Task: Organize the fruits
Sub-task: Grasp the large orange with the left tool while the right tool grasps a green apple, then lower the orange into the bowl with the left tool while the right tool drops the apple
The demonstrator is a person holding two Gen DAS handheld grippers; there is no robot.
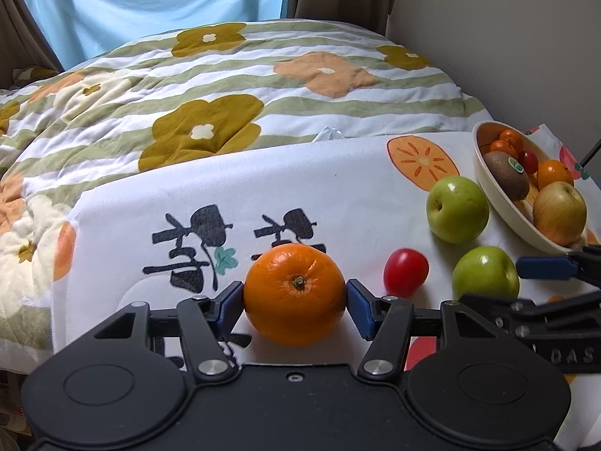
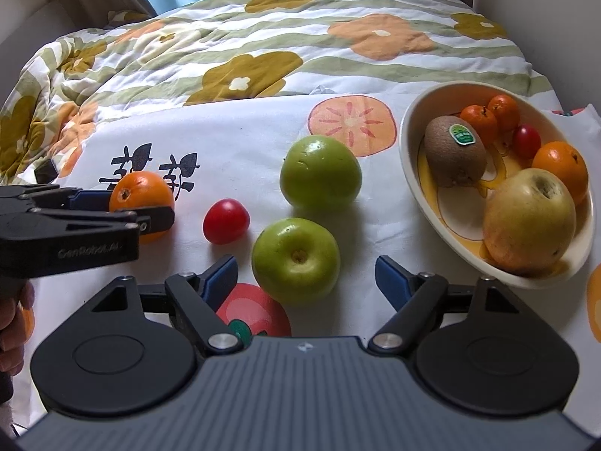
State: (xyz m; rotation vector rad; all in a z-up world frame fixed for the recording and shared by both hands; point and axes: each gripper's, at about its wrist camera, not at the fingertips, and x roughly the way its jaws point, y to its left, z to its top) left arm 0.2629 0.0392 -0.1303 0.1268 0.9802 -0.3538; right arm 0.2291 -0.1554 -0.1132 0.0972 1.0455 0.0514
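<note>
My left gripper (image 1: 295, 289) is shut on a large orange (image 1: 295, 293), its blue pads pressed against both sides; the fruit rests on the white printed cloth (image 1: 338, 195). In the right wrist view that same left gripper (image 2: 131, 206) holds the orange (image 2: 141, 191) at far left. My right gripper (image 2: 304, 263) stands open around the nearer green apple (image 2: 295, 259), with a gap on each side. A second green apple (image 2: 319, 173) and a red cherry tomato (image 2: 225, 221) lie loose nearby. The cream bowl (image 2: 407, 158) at right holds a kiwi (image 2: 454, 154), a yellow apple (image 2: 529, 221), small oranges and a tomato.
The cloth lies on a bed with a flowered, striped quilt (image 2: 263, 56) behind it. Curtains and a window are at the back, and a wall (image 1: 507, 37) on the right. A person's hand (image 2: 15, 323) shows at the left edge.
</note>
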